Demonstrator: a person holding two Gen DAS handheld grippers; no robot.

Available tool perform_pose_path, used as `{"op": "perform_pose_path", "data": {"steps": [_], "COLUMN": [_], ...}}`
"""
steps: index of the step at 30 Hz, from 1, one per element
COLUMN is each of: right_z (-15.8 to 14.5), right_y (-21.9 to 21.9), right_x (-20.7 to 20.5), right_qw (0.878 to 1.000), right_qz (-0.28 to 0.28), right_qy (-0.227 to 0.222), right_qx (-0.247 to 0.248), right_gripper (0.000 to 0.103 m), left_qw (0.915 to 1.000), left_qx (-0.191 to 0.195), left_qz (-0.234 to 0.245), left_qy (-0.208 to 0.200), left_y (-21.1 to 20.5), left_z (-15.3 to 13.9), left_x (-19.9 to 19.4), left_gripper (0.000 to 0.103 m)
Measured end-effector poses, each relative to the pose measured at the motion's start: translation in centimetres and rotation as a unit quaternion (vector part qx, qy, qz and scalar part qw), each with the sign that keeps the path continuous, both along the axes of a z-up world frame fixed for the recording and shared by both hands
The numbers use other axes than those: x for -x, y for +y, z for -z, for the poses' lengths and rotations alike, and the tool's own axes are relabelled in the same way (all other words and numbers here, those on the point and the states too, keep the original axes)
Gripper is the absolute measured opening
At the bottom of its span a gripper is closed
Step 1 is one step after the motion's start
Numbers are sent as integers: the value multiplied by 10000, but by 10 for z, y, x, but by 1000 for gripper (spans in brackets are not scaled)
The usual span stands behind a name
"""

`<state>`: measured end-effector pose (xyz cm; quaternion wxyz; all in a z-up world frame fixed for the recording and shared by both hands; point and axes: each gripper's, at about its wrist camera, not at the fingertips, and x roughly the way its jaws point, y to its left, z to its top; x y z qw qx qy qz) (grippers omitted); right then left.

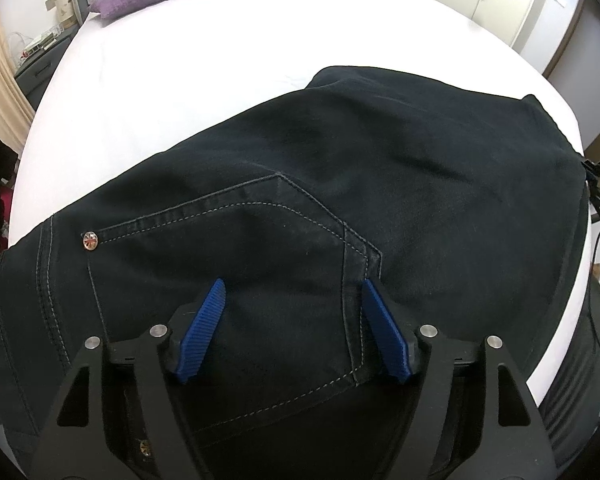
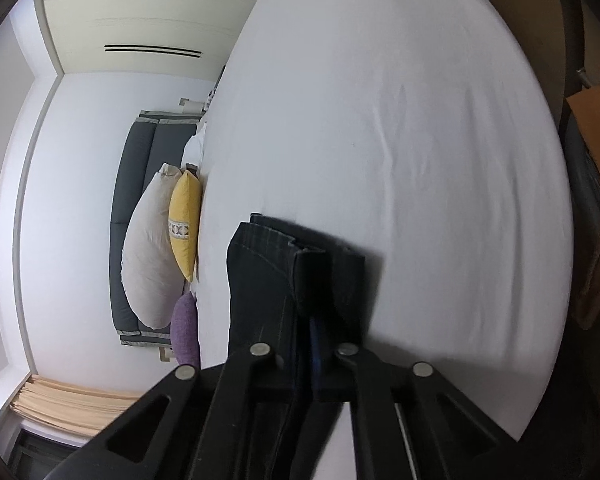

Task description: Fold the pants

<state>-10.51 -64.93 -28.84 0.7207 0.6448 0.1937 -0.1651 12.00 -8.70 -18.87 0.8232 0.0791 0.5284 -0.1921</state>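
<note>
The dark navy denim pants (image 1: 340, 184) lie flat along the near edge of the white-sheeted bed (image 1: 188, 60), back pocket up, long axis running toward the right corner. The left tongs (image 1: 292, 296) hover released directly over the pocket. The right tongs (image 2: 314, 332) are clenched on the stacked, stitched hems, lifted above the sheet.

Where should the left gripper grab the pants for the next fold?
Probably the waist edge by the back pocket, from above: the pants lie flat on the bed, the open left gripper hangs over them, and the right gripper pinches the other end.
</note>
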Motion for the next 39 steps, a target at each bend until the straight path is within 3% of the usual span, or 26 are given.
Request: {"op": "perform_pose_path", "data": {"steps": [7,16,18,21,22,25,27,30,32,35,39], "right_z": [-11,9,14,18,6,-39,-58,-73,-71,-52,-29], "right_y": [0,-5,-8,-13,-11,2,18,67,102,133,144], "right_x": [21,29,20,28,32,54,56,25,6,-13,-22], "right_qw": [9996,9988,9998,9994,9997,9936,9949,9884,9798,9751,9726], "right_qz": [282,446,190,27,-46,338,63,-1223,-1878,-2191,-2246], "right_qy": [37,72,114,-37,107,840,629,424,260,283,577], "right_qx": [-32,-164,1,-338,-194,670,789,796,639,216,-171], "right_gripper": [4,2,0,1,11,57,58,55,44,35,34], "left_qw": [9999,9999,9999,9999,9999,9998,9997,9996,9996,9995,9995], "left_qx": [-123,-77,-41,20,29,97,125,160,178,192,225], "left_qz": [34,100,104,42,34,32,25,20,11,14,25], "left_qy": [-12,-50,-92,-123,-151,-196,-209,-228,-234,-235,-235], "left_y": [-9,-11,-10,-12,-13,-10,-10,-9,-9,-2,4], "left_z": [-4,-4,-1,2,2,5,5,7,5,8,2], "left_x": [1,5,6,8,9,11,11,12,12,12,13], "left_gripper": [73,78,80,81,81,82,82,82,82,82,82]}}
